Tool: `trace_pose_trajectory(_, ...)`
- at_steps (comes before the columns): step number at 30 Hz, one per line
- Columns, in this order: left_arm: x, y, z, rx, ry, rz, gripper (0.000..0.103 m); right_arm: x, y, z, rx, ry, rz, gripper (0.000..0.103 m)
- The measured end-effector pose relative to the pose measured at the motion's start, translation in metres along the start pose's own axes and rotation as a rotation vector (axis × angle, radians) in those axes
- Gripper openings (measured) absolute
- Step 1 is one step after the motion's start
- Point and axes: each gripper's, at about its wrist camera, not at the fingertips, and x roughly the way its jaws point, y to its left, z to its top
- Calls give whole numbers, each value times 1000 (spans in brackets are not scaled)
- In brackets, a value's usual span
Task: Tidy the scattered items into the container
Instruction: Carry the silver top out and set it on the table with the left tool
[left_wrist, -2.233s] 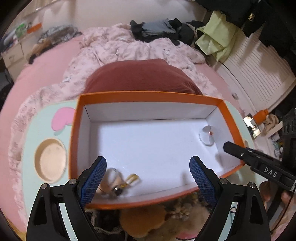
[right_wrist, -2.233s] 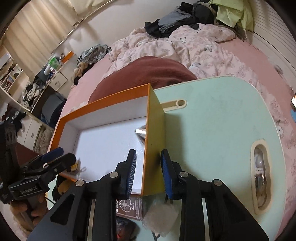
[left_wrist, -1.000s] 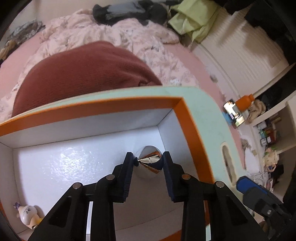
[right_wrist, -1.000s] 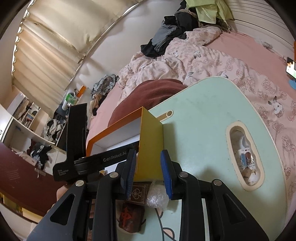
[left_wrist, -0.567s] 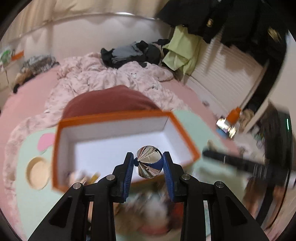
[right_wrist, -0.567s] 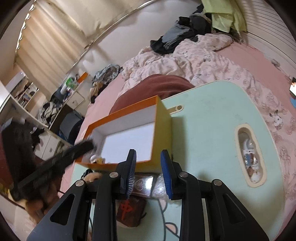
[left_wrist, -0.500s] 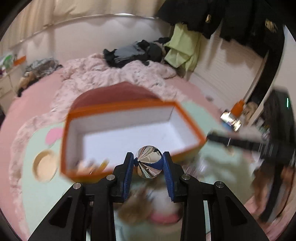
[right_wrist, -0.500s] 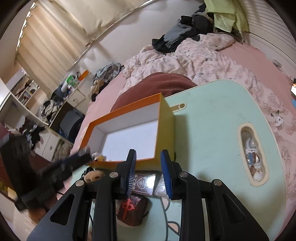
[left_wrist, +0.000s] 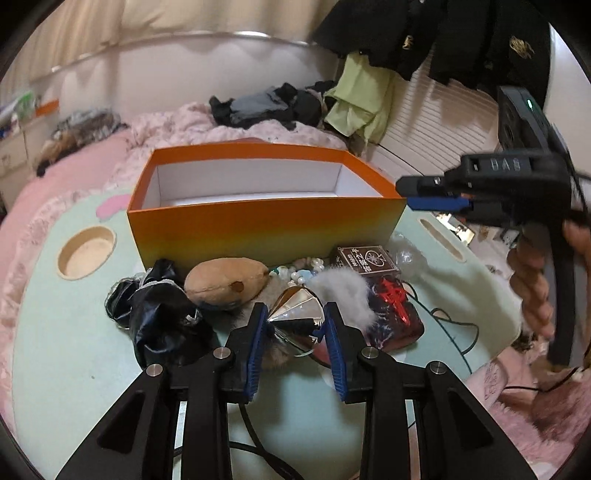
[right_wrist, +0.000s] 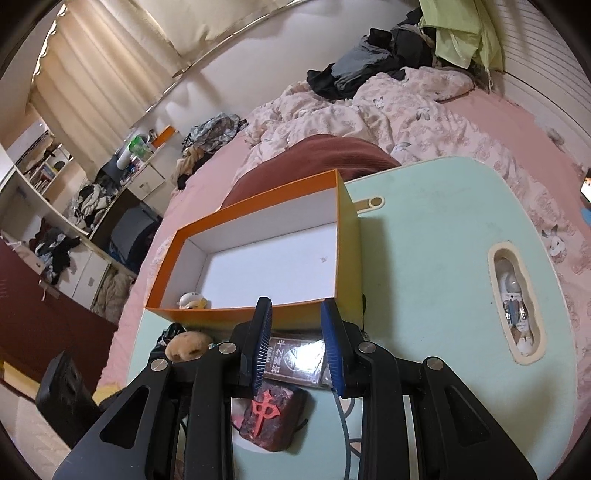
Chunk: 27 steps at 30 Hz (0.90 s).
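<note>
My left tongs (left_wrist: 295, 325) clamp the silver cone (left_wrist: 297, 314) above the clutter, short of the orange box (left_wrist: 258, 225). Right tongs (right_wrist: 295, 347) hang nearly together, empty. I should keep the squeeze firm and clear the near wall.

Left tool (left_wrist: 295, 332) clamped on shiny silver cone-shaped item (left_wrist: 297, 312), held above clutter on pale green worktop (left_wrist: 74, 350). Orange box (left_wrist: 264, 221) with white interior stands behind clutter. Just before box: brown plush (left_wrist: 225, 282), black fabric bundle (left_wrist: 159, 314), white fur tuft (left_wrist: 343, 291), bead string (left_wrist: 299, 274), card deck (left_wrist: 365, 260), dark block with red character (left_wrist: 393, 314). Right tool (left_wrist: 432, 192) near box's right corner, hand (left_wrist: 535, 288) on its grip. Round recess (left_wrist: 86, 252) in worktop at left.
</note>
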Motion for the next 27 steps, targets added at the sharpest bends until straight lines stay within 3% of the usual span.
trace_pose_trajectory(6, -16, -4, -8, 8, -90, 141, 29, -9, 15, 16, -5, -17, -39, 29)
trace_pose_trajectory(12, -23, 2, -13, -2, -108, 152, 29, 8, 47, 34, -71, 51, -63, 30)
trace_pose_trajectory(16, -12, -1, -16, 28, -49, 218, 29, 35, 64, 36, -115, 143, -76, 30)
trace_pose_trajectory(20, -15, 4, -17, 10, -51, 195, 31, 58, 79, 33, -170, 199, -118, 30)
trace_pose_trajectory(22, -16, 8, -17, -6, -51, 182, 37, 67, 86, 30, -205, 209, -159, 30)
trace_pose_trajectory(24, -16, 13, -18, -24, -51, 174, 61, 74, 91, 26, -236, 214, -186, 30)
trace_pose_trajectory(27, -16, 18, -19, -51, -57, 155, 68, 79, 98, 20, -279, 210, -222, 30)
